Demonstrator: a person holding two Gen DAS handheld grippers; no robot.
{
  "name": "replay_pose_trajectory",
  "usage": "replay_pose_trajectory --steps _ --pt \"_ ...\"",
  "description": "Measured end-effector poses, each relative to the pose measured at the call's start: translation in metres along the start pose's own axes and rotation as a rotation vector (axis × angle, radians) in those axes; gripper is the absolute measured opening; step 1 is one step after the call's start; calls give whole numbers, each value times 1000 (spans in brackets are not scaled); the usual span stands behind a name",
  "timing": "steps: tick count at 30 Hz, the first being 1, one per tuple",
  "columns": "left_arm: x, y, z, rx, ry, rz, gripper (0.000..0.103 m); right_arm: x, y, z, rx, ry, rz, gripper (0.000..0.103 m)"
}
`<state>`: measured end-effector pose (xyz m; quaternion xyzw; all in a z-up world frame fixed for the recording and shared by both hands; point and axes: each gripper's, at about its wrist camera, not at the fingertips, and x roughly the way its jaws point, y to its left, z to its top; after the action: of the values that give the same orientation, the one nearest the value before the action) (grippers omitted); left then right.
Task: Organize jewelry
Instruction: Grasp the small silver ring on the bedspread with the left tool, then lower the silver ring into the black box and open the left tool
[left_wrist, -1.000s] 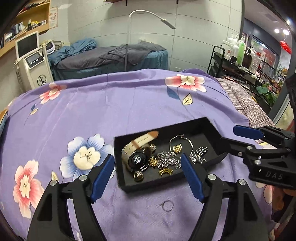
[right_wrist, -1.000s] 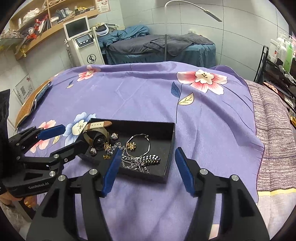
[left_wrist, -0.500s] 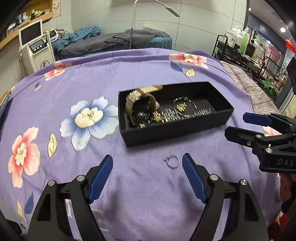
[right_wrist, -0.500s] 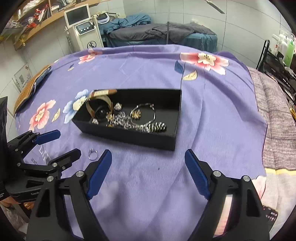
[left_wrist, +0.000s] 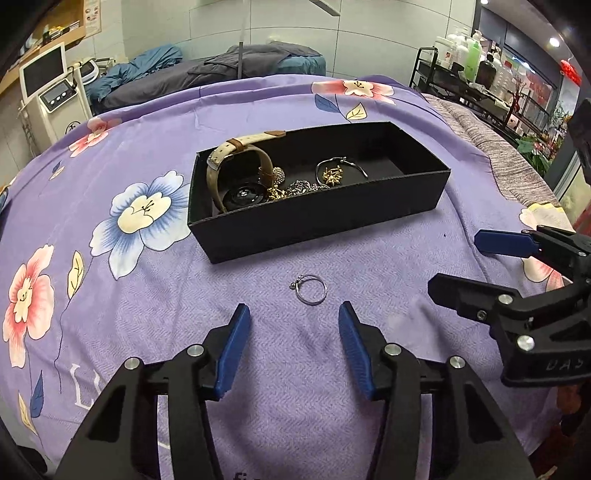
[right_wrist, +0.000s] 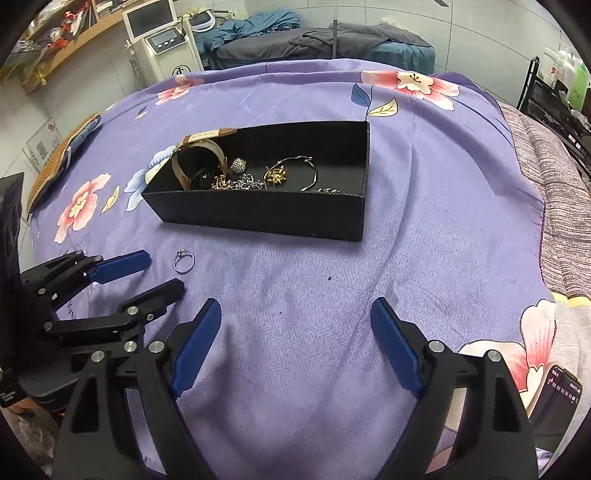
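A small silver ring (left_wrist: 311, 289) lies on the purple floral cloth (left_wrist: 147, 295), just in front of a black open box (left_wrist: 317, 218). It also shows in the right wrist view (right_wrist: 183, 262). The box (right_wrist: 258, 218) holds a beige-strapped watch (left_wrist: 240, 173), a bangle, a gold spider brooch (left_wrist: 332, 177) and chains. My left gripper (left_wrist: 293, 317) is open and empty, low over the cloth, the ring just beyond its tips. My right gripper (right_wrist: 295, 314) is open and empty, to the right of the ring.
The cloth covers a rounded bed; a striped grey blanket (right_wrist: 554, 177) lies at its right edge. A phone (right_wrist: 561, 387) sits at the lower right. A white machine (left_wrist: 51, 92), another bed and a shelf rack (left_wrist: 461, 74) stand beyond.
Both grippers have pulled back from over the box and dropped low toward the cloth. The ring now lies just ahead of the left gripper's tips. Both stay open.
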<state>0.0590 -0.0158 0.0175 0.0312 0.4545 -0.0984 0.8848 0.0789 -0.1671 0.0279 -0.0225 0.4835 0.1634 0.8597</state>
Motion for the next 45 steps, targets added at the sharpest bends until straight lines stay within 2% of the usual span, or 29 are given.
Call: replay_pose_trajectory --steps 6,9,13,16,19,33,45 --pt "7 -5 3 17 -16 7 47 -1 -1 -2 -1 3 -2 83" --pt "9 -9 5 43 -22 10 39 -1 -1 -3 -1 3 -1 83" --pt "11 -18 8 85 -24 7 23 -1 -2 -3 3 1 2 83" --pt "13 -17 11 63 -16 -12 19 -2 -2 -4 8 0 5 83" --pt "13 -12 12 20 -6 -40 19 -2 -3 -4 9 2 6 83" --pt "-4 -3 0 -42 -1 -86 19 -1 -2 -4 5 7 1 83" --pt "-23 -3 10 -31 -42 -91 19 -5 2 0 3 10 10 83"
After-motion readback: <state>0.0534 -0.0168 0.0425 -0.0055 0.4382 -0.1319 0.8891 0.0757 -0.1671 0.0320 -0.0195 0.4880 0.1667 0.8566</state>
